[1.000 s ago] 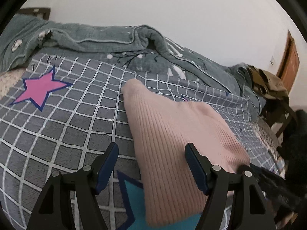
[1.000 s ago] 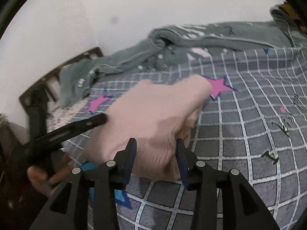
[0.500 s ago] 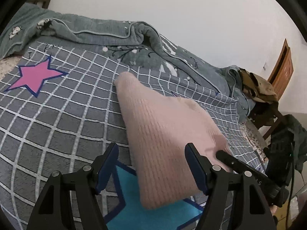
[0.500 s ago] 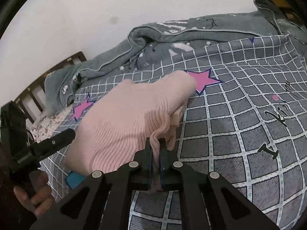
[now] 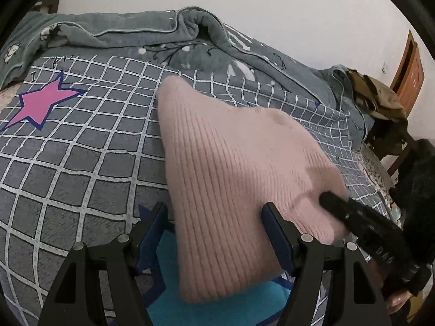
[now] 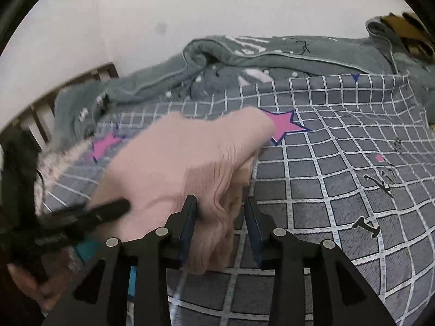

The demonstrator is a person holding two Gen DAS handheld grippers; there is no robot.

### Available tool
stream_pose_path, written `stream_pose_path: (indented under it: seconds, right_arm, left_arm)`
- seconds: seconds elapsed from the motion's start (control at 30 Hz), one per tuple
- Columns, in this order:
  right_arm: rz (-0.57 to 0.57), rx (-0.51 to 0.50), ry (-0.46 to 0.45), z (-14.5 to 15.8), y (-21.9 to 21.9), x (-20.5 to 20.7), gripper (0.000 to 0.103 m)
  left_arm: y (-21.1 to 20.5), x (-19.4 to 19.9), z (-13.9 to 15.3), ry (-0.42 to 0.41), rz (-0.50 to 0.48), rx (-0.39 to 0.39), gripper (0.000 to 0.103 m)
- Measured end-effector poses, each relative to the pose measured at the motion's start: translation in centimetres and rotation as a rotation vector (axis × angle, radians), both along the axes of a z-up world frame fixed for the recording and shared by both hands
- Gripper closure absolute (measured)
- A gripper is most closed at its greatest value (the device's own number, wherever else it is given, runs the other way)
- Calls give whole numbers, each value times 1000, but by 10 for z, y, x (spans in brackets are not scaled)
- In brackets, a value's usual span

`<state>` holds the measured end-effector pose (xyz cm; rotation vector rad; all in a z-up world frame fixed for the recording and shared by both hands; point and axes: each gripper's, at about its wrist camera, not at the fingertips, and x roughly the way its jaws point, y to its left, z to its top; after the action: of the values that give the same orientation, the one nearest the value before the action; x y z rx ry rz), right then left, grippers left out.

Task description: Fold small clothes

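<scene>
A folded pink ribbed knit garment [image 5: 233, 179] lies on a grey checked bedsheet [image 5: 81, 157]. My left gripper [image 5: 214, 222] is open, its blue-padded jaws on either side of the garment's near edge. In the right wrist view the garment [image 6: 185, 163] lies left of centre, and my right gripper [image 6: 221, 217] is open with the garment's bunched near corner between its jaws. The right gripper's black tip also shows in the left wrist view [image 5: 353, 214], at the garment's right edge.
A rumpled grey-green blanket [image 5: 190, 43] lies along the wall side of the bed. A wooden chair with brown clothing [image 5: 380, 100] stands at the bed's right. A wooden headboard [image 6: 40, 108] is at the left. Pink stars [image 5: 40, 103] mark the sheet.
My right gripper was shut on the garment's near corner half a second ago and has now opened. My left gripper stayed open and moved in slightly closer over the garment's near edge.
</scene>
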<state>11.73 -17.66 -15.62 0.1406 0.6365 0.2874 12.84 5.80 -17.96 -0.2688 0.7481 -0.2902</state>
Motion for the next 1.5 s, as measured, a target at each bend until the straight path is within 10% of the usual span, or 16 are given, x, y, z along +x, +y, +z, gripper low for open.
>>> stream_pose_path:
  seconds: [1.03, 1.5]
  right_arm:
    - [28, 100, 73, 35, -11, 89, 52]
    - [49, 250, 237, -25, -16, 116, 40]
  left_arm:
    - [31, 87, 11, 80, -4, -124, 32]
    - [29, 106, -5, 160, -50, -202, 37]
